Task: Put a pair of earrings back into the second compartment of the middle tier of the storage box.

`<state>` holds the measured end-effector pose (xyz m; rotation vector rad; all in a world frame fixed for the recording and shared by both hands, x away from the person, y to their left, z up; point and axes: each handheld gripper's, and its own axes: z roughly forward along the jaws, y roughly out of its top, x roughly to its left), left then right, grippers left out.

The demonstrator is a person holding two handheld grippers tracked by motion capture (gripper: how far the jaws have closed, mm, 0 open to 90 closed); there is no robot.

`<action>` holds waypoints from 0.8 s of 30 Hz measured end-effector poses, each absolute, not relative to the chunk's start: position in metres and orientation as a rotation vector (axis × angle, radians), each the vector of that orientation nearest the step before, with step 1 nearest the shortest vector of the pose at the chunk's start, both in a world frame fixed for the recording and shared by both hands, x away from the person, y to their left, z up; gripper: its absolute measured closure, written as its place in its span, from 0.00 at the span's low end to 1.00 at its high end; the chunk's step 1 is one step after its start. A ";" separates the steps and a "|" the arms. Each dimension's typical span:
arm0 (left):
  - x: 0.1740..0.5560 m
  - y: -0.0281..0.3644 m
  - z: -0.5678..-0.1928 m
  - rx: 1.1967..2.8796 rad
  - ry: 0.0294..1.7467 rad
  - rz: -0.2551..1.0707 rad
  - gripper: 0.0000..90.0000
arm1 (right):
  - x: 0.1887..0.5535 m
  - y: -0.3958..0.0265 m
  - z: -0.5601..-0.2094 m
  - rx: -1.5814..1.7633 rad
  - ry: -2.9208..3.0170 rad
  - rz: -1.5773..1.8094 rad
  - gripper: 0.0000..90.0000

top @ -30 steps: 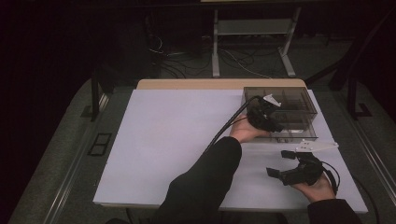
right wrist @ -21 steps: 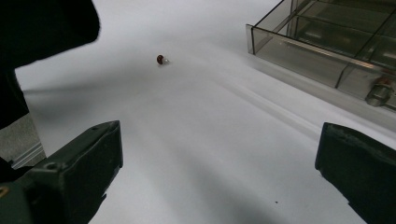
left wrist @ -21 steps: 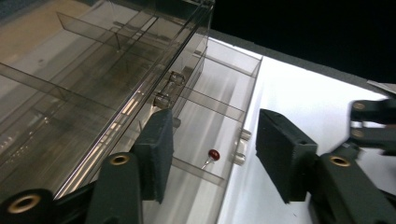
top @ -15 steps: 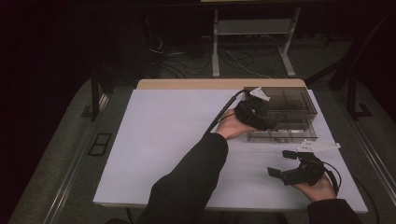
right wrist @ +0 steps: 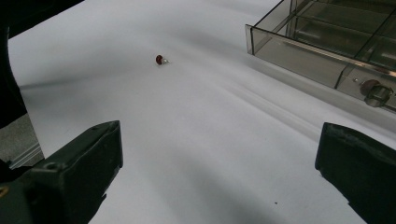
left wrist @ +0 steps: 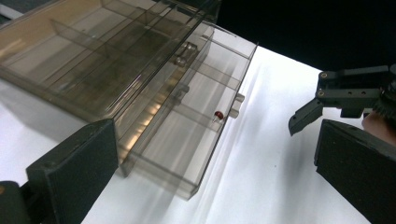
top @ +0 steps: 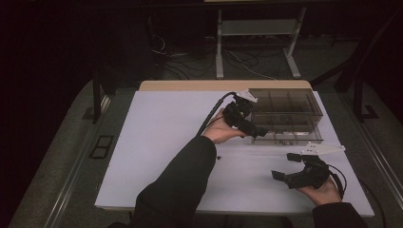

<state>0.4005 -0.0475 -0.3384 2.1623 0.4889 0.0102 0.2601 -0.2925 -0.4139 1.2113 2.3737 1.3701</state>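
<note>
A smoky clear drawer box (top: 285,107) stands at the table's back right, its front drawer (left wrist: 187,135) pulled out. A tiny red bead-like part (left wrist: 218,114) lies in one drawer compartment. A second red part (right wrist: 160,59) lies loose on the white table (top: 166,142), also visible in the high view (top: 218,156). My left gripper (top: 256,130) hovers just left of the drawer. Its jaws have just been opening and stand wide with nothing held between them. My right gripper (top: 284,166) rests open near the front right edge, empty.
The right gripper (left wrist: 345,91) shows beyond the drawer in the left gripper view. A metal stand (top: 259,28) and cables lie on the dark floor behind the table. The person's left sleeve (top: 176,190) crosses the table's front middle.
The left hand has drawn back to the left and slightly up, away from over the drawer box. The right hand has stayed where it was.
</note>
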 end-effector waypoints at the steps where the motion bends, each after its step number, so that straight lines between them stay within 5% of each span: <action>1: 0.400 -0.044 -0.338 2.165 0.486 0.013 0.00 | 0.260 -0.292 -0.414 1.216 2.373 1.370 0.00; 24: 0.381 0.026 -0.361 2.135 0.608 0.125 0.00 | 0.261 -0.291 -0.414 1.212 2.372 1.361 0.00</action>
